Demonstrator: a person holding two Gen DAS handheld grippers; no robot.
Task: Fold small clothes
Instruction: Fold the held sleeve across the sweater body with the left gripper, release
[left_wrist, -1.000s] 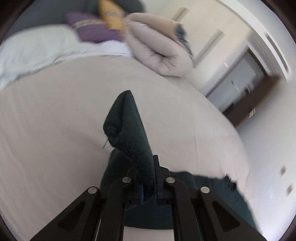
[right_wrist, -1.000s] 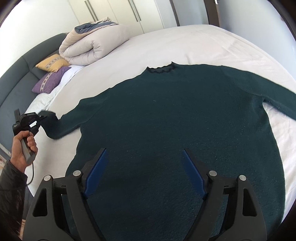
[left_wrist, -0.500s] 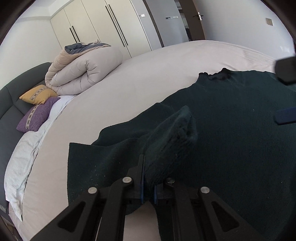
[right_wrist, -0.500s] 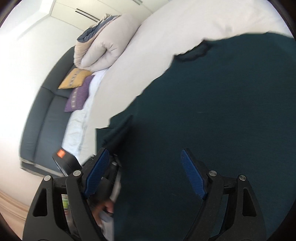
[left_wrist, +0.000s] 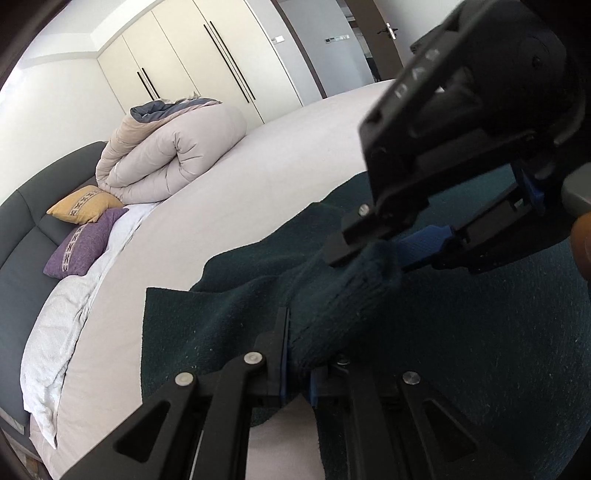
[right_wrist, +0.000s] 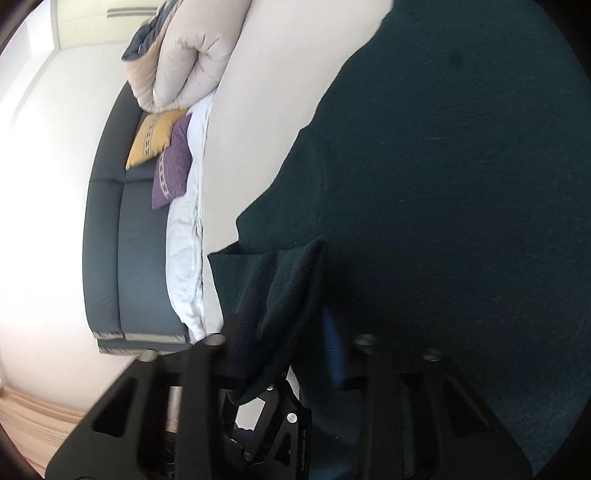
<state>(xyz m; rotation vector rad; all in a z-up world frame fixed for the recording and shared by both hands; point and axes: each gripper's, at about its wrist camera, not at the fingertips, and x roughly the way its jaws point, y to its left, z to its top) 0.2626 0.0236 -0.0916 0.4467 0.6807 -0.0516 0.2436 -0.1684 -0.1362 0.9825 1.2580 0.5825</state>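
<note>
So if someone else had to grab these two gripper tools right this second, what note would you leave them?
Left gripper: shut on the sweater's sleeve cuff, lifted over the sweater body.
Right gripper: jaws around the same cuff, not visibly clamped; blurred, so unclear.
Dark green sweater: body spread flat on the bed; this sleeve is brought in over the chest.
Done: sleeve fold started.
Left: probably lay this sleeve down flat, fold the other sleeve, then fold the body.
</note>
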